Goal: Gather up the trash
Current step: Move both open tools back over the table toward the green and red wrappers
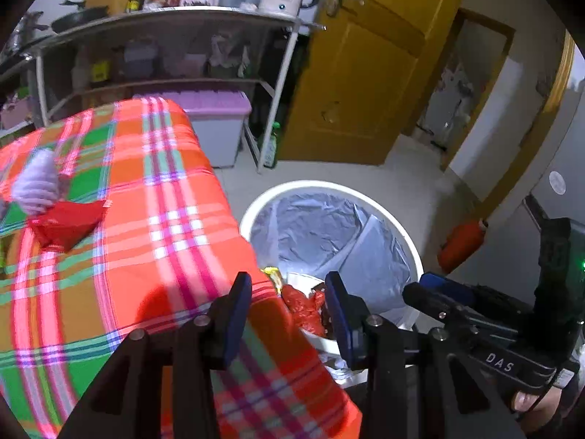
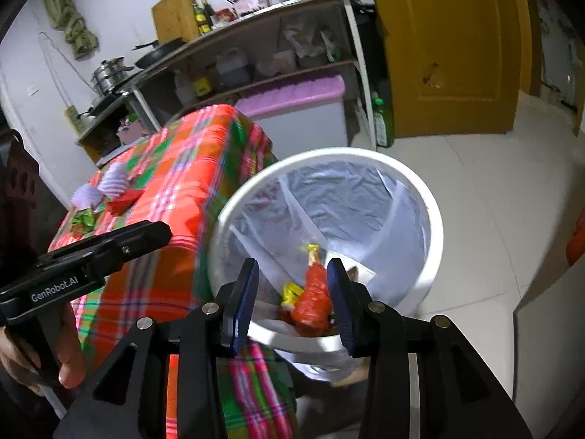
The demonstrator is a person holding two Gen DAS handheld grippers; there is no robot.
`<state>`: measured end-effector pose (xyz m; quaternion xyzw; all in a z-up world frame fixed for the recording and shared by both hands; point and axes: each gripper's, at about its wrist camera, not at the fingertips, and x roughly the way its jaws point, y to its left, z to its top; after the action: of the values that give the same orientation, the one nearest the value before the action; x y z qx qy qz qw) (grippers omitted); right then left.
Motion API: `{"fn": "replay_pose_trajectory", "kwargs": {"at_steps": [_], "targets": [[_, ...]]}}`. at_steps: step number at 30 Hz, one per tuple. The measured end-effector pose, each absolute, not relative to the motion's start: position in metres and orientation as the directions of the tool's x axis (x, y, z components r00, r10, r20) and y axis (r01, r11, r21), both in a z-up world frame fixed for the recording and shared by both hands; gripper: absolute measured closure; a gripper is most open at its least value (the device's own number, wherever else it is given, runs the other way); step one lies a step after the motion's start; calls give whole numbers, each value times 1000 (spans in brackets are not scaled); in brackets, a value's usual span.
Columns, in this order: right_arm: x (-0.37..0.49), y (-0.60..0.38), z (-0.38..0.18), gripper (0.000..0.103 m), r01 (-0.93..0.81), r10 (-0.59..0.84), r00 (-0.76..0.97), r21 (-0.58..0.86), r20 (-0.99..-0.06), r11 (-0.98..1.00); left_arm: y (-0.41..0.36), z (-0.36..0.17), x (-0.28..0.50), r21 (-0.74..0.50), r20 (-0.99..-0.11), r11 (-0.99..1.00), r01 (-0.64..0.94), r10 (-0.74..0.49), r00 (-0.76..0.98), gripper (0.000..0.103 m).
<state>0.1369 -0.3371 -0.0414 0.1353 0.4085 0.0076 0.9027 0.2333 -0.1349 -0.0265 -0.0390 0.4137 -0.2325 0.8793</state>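
Both grippers empty above the bin

Left view: left gripper (image 1: 289, 311) gapes wide, holding nothing; beyond its right finger the bin (image 1: 409, 256), trash (image 1: 303, 305) half hidden by the table (image 1: 164, 256).
Right view: right gripper (image 2: 292, 294) equally wide, empty; red wrapper (image 2: 314, 300) lies in the bin between its fingers.
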Motion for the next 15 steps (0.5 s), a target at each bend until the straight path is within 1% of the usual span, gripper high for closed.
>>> {"fn": "replay_pose_trajectory", "kwargs": {"at_steps": [6,15], "targets": [[129,-314,-20,63,35,150,699,242,-700,970,-111,-6,207,-234,-672,904,357,-416,612,62],[126,-277,-1,63,-49,189,716,222,-672,974,-71,17,174,-217,-631,928,303,-370,682,62]]}}
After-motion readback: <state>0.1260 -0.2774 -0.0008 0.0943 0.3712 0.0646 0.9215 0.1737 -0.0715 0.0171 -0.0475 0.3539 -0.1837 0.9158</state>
